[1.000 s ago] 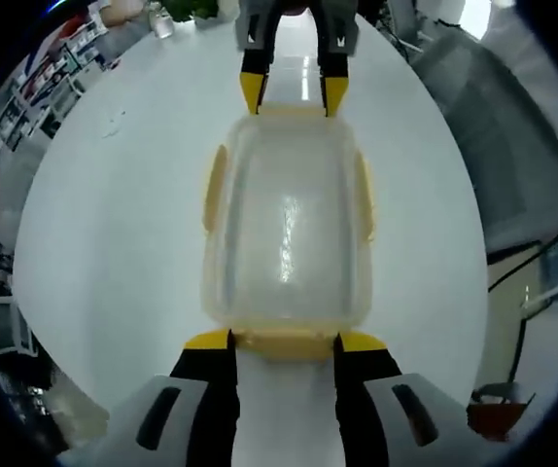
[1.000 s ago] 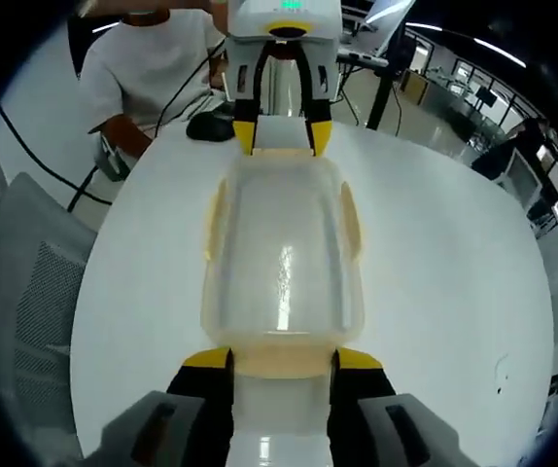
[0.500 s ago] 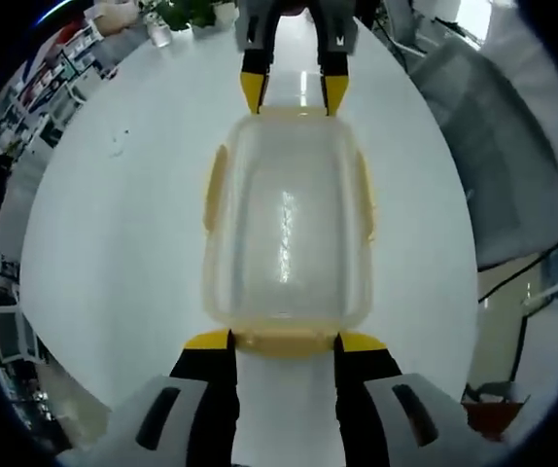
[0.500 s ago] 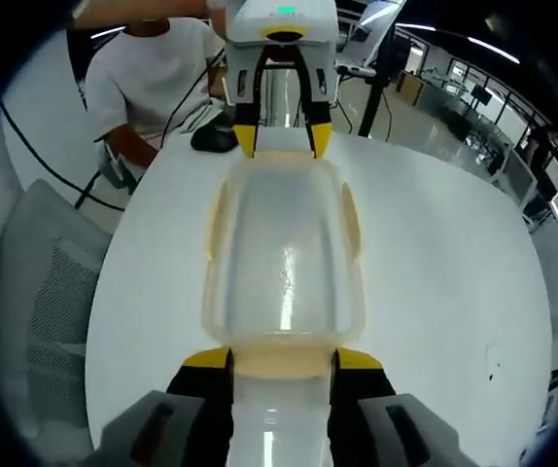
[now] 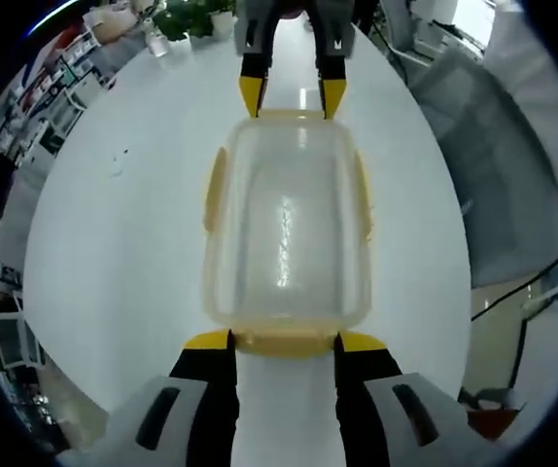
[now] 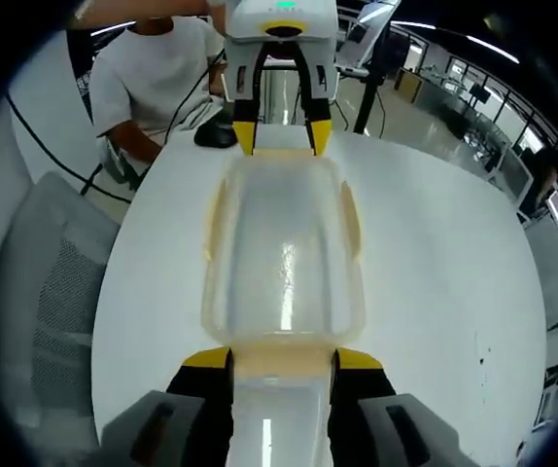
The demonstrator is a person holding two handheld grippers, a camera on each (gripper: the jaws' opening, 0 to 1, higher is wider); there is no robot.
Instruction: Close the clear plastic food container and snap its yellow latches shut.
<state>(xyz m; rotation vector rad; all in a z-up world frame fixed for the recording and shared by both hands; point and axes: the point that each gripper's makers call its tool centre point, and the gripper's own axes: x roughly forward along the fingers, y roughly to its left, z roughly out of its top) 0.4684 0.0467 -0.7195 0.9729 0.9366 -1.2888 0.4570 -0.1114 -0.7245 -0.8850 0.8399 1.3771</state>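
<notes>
The clear plastic container (image 5: 286,233) with its lid on lies lengthwise between both grippers over the white table (image 5: 114,243). Yellow side latches (image 5: 215,190) (image 5: 364,195) lie flat against its long walls. My left gripper (image 5: 284,342) is shut on the near yellow end latch, one jaw at each end of it. The right gripper (image 5: 292,97) holds the far end the same way. In the right gripper view the container (image 6: 282,243) runs from my right gripper (image 6: 281,358), shut on the near end latch, to the left gripper (image 6: 279,138) at the far end.
A seated person (image 6: 157,68) in a white shirt is at the table's far side, with a dark object (image 6: 216,134) near the left gripper. A grey mesh chair (image 6: 41,292) stands beside the table. Another grey chair (image 5: 498,165) and potted plants (image 5: 187,15) border it.
Both views have drifted slightly over the table and room. The container keeps its place between the two grippers, and no jaw has opened or shut.
</notes>
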